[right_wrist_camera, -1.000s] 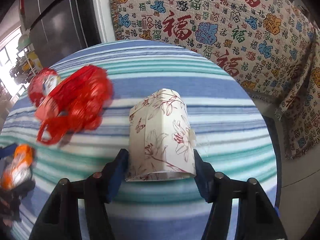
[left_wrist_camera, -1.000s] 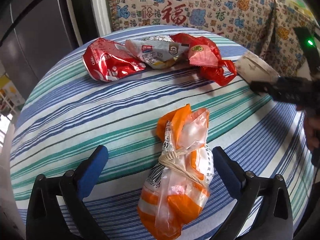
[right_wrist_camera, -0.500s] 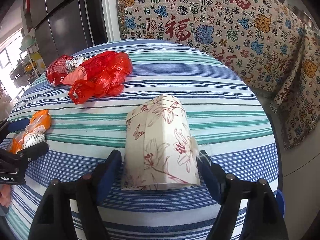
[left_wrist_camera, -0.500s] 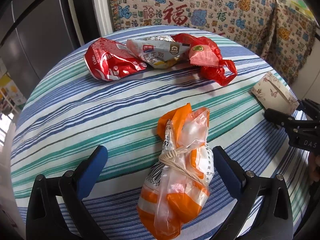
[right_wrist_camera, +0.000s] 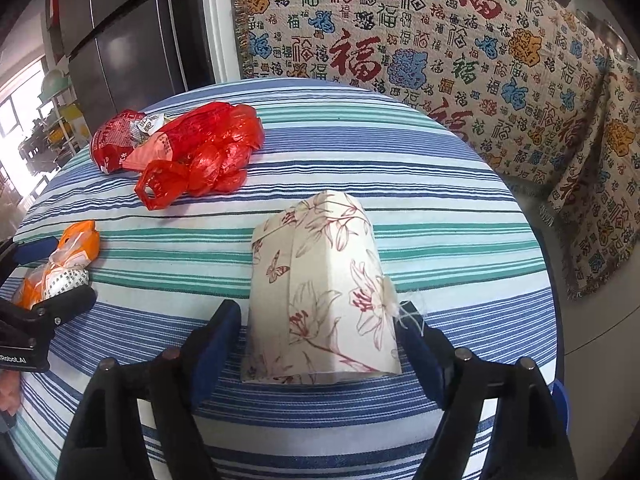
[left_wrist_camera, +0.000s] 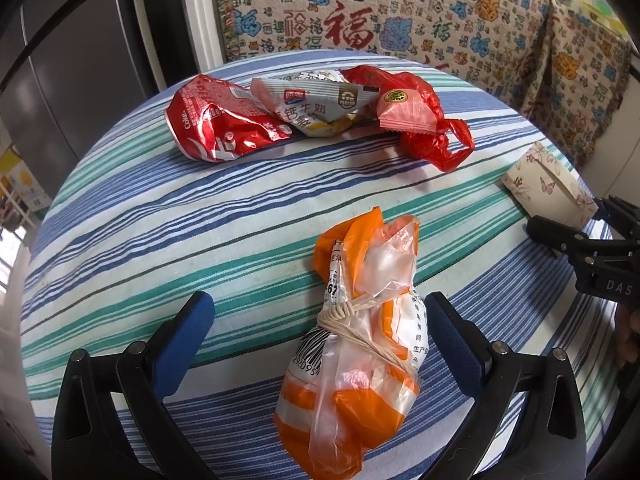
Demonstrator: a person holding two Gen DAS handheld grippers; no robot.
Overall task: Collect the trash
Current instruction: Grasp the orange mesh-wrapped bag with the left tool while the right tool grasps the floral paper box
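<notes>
Both grippers straddle a piece of trash, and neither has closed. Left gripper (left_wrist_camera: 320, 328) stands spread wide around the orange bag (left_wrist_camera: 360, 344), a knotted plastic bundle lying on the near part of the striped tablecloth (left_wrist_camera: 160, 216); its right pad sits just beside the bag, while the left pad is well apart from it. Right gripper (right_wrist_camera: 320, 332) is also spread, around the near end of the floral paper bag (right_wrist_camera: 324, 292), which lies flat at the right side of the table with narrow gaps at both pads.

Risks, as I judge them: the orange bag is soft and slippery, so an off-centre squeeze may push it sideways or catch only loose film. The paper bag is flat and light; pads closing on it could buckle it or skid it over the cloth, or pinch the cloth itself.

Farther off, at the far left, lie a red foil wrapper (left_wrist_camera: 216, 124), a white snack packet (left_wrist_camera: 316, 108) and a red plastic bag (left_wrist_camera: 420, 120), bunched together and not yet collected. A patterned throw (right_wrist_camera: 440, 40) hangs beyond.
</notes>
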